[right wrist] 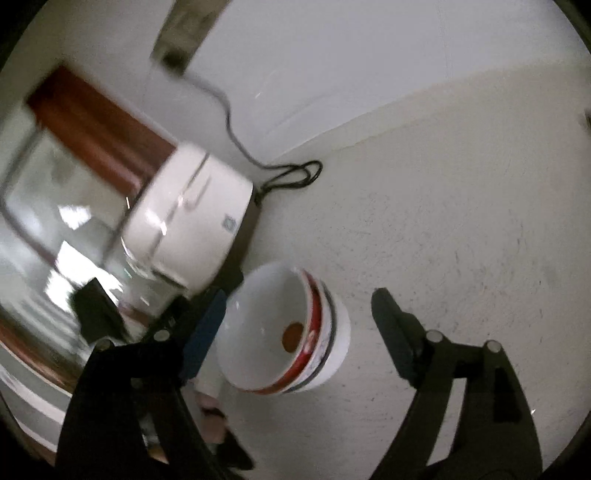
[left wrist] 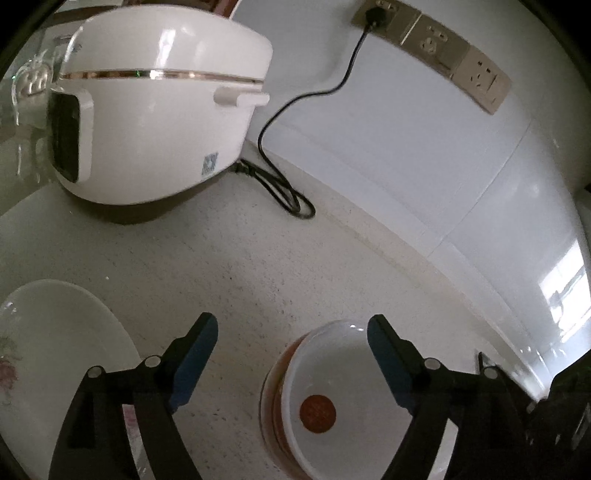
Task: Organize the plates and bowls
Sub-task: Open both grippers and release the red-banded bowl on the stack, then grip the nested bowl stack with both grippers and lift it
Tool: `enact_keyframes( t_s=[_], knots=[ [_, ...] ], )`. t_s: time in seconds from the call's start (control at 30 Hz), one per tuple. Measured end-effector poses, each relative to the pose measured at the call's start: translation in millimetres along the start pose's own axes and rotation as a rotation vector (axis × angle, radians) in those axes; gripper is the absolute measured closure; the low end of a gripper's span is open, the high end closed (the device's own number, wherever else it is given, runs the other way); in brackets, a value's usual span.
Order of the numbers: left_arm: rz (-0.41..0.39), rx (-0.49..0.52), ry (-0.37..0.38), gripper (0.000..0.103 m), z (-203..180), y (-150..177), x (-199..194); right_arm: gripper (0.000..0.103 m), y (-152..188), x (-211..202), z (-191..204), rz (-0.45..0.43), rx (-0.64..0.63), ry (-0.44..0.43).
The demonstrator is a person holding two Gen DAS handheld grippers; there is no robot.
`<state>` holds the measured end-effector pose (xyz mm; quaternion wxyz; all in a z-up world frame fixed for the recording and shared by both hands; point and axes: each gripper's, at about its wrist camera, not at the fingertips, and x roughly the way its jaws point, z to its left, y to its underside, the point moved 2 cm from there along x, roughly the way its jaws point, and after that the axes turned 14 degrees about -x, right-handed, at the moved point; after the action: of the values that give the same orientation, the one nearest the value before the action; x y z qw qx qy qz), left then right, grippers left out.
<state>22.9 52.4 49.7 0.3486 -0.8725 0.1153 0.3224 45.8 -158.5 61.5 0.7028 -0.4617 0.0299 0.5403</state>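
My left gripper (left wrist: 291,365) stood open above the speckled counter (left wrist: 258,266), nothing between its fingers. Stacked bowls (left wrist: 332,398) lay at 5 o'clock, a white plate (left wrist: 55,350) at 8 o'clock. A rice cooker (left wrist: 155,107) stood at 11 o'clock, its black cord (left wrist: 291,107) running to a wall socket (left wrist: 376,14).

We see the rice cooker (left wrist: 155,107) at the back left of the bench (left wrist: 258,266), its cord (left wrist: 280,184) coiled just right of it by the wall. Plate (left wrist: 62,343) front left, stacked bowls (left wrist: 332,402) front right, well apart.
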Motion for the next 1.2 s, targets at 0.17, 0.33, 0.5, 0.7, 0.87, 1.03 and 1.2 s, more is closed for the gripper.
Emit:
enact_keyframes(
  t_s=[0.17,0.33,0.5,0.7,0.87,1.03,1.2],
  knots=[
    [0.069,-0.047,-0.014,0.019,7,0,15,0.02,2,5,-4,0.052,-0.018,0.043],
    [0.113,-0.079,0.018,0.017,10,0,23,0.02,16,35,10,0.16,-0.068,0.015],
    [0.117,-0.043,0.0,0.014,4,6,26,0.02,31,56,10,0.224,-0.065,0.04],
    [0.141,-0.02,0.031,0.013,-1,8,33,0.019,40,75,0,0.246,0.033,-0.05],
    [0.188,-0.053,0.04,0.011,3,9,41,0.023,44,77,1,0.228,0.054,-0.084],
    [0.204,-0.029,0.118,0.01,-7,14,37,0.047,46,75,9,0.229,-0.065,0.001],
    [0.129,-0.118,0.199,0.01,6,-1,18,0.058,39,66,-5,0.199,-0.057,0.016]
  ],
)
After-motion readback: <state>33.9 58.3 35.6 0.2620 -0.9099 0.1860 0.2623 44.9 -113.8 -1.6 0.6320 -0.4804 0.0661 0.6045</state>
